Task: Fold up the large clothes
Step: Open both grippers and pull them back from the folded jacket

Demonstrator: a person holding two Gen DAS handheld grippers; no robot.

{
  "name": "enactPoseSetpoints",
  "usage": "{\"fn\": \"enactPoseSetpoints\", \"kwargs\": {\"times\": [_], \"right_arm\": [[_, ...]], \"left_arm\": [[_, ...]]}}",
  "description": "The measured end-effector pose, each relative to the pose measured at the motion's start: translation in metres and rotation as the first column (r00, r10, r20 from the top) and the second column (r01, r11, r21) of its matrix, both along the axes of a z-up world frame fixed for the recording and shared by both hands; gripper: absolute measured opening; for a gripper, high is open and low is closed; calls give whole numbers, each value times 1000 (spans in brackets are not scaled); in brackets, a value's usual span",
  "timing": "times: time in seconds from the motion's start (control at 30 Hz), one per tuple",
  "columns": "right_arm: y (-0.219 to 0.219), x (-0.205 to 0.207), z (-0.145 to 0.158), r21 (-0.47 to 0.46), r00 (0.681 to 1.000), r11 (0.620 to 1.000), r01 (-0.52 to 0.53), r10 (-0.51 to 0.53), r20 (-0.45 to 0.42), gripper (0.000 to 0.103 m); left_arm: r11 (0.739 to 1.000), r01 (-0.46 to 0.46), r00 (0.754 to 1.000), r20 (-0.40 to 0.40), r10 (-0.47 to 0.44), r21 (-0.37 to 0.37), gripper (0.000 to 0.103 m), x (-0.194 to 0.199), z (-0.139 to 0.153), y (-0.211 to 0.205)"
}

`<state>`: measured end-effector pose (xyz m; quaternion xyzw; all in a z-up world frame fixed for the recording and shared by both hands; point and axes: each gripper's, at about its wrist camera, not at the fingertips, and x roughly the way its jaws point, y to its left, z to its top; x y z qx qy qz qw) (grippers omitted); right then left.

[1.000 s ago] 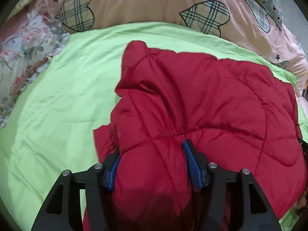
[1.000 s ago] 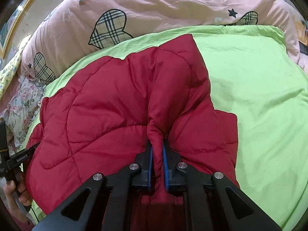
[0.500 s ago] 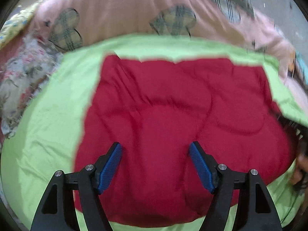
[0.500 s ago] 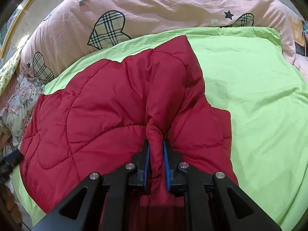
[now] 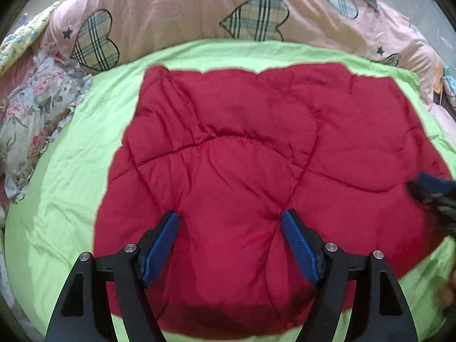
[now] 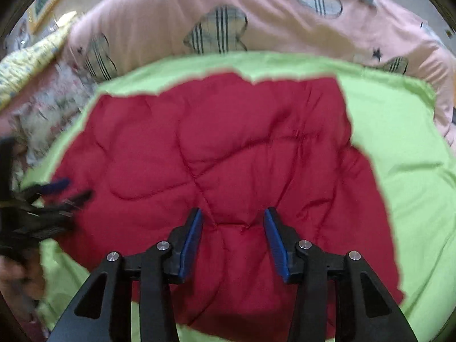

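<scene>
A red quilted jacket (image 5: 256,119) lies folded and spread flat on a lime green sheet (image 5: 71,185). My left gripper (image 5: 230,213) hovers over its near part, open, with only flat fabric under the gap. In the right wrist view the same jacket (image 6: 228,131) fills the middle. My right gripper (image 6: 233,210) is above it with its jaws opening and no fold pinched between the blue pads. Each gripper shows blurred at the edge of the other's view: the right gripper (image 5: 430,188) and the left gripper (image 6: 57,193).
A pink duvet (image 5: 185,8) with plaid hearts is bunched along the far side of the bed. A floral cloth (image 5: 34,114) lies at the left. Green sheet (image 6: 399,142) shows bare to the right of the jacket.
The right gripper let go of the raised fold it pinched, and its jaws spread. The left gripper released its bunch, widened and pulled back. The jacket now lies flat.
</scene>
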<state>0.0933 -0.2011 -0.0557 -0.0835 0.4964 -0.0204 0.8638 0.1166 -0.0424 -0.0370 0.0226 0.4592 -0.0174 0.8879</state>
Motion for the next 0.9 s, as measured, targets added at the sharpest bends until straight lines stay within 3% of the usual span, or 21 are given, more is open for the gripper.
{"fn": "enactPoseSetpoints", "kwargs": {"times": [0.1, 0.2, 0.33, 0.7, 0.9], "right_arm": [[-5, 3, -8, 14, 1000, 1000, 14, -14, 11, 47], [-4, 4, -9, 16, 1000, 1000, 20, -20, 15, 47], [-5, -2, -5, 29, 1000, 999, 23, -23, 19, 47], [3, -34, 26, 72, 1000, 997, -4, 2, 25, 48], [9, -50, 32, 82, 1000, 996, -20, 19, 17, 53]], "left_arm": [[1000, 6, 1000, 19, -7, 12, 78, -7, 9, 1], [1000, -2, 1000, -24, 2, 10, 83, 3, -10, 4], [1000, -8, 1000, -22, 9, 28, 86, 7, -21, -1], [998, -22, 1000, -11, 23, 65, 85, -16, 1, -6], [998, -30, 1000, -3, 30, 63, 85, -36, 14, -6]]}}
